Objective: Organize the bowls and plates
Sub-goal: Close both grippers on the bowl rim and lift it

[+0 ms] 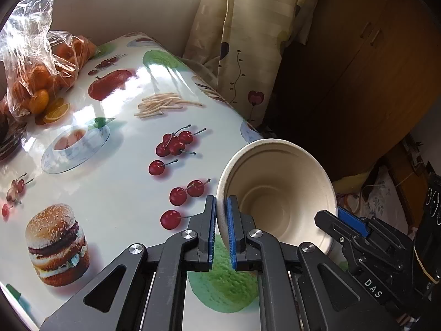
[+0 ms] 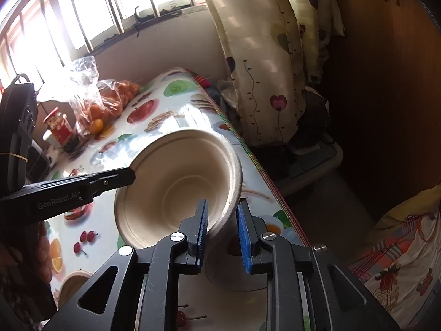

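Observation:
A beige paper bowl (image 1: 278, 190) is held tilted above the table's right edge. My left gripper (image 1: 221, 220) is shut on its left rim. My right gripper (image 2: 222, 229) is shut on its right rim; it also shows in the left wrist view (image 1: 341, 220). In the right wrist view the bowl (image 2: 176, 190) opens toward the camera, and the left gripper (image 2: 121, 178) reaches its left rim. A beige plate (image 2: 234, 275) lies on the table under the bowl. Another beige bowl (image 2: 71, 284) sits at the lower left.
The table (image 1: 124, 193) has a glossy fruit-print cloth. A plastic bag of oranges (image 1: 41, 66) sits at its far left, with a red-lidded jar (image 2: 59, 127) beside it. A curtain (image 1: 242, 41) and a wooden cabinet (image 1: 358, 69) stand past the right edge.

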Demonstrator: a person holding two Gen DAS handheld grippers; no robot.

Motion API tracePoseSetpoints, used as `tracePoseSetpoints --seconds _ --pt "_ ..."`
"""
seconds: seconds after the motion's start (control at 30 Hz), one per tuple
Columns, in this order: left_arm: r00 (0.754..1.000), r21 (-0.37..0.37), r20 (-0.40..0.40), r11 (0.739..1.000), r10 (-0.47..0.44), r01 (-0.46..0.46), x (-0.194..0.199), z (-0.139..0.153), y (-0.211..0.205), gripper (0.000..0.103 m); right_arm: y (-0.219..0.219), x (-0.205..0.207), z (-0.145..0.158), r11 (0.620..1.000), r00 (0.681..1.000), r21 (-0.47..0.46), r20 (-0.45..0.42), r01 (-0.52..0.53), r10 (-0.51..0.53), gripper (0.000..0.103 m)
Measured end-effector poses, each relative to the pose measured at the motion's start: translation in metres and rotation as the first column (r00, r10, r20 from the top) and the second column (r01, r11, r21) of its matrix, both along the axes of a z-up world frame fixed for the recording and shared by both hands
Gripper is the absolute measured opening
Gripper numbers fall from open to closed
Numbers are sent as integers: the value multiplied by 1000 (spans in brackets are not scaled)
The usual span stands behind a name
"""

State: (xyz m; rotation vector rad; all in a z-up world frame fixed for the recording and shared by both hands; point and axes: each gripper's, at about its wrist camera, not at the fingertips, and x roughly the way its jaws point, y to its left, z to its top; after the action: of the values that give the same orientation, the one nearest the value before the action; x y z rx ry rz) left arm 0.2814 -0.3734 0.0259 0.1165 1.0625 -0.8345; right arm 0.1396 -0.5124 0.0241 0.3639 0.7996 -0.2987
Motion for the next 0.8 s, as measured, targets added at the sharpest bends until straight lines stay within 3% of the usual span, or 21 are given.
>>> tracePoseSetpoints --seconds 0.47,0.8 --pt "1000 -13 -12 1000 12 -12 -1 5 5 8 1 0 3 1000 1000 9 9 -8 8 20" --pt "1000 -18 24 1000 18 -17 -11 18 15 8 8 -9 15 1000 999 4 35 -22 22 20"
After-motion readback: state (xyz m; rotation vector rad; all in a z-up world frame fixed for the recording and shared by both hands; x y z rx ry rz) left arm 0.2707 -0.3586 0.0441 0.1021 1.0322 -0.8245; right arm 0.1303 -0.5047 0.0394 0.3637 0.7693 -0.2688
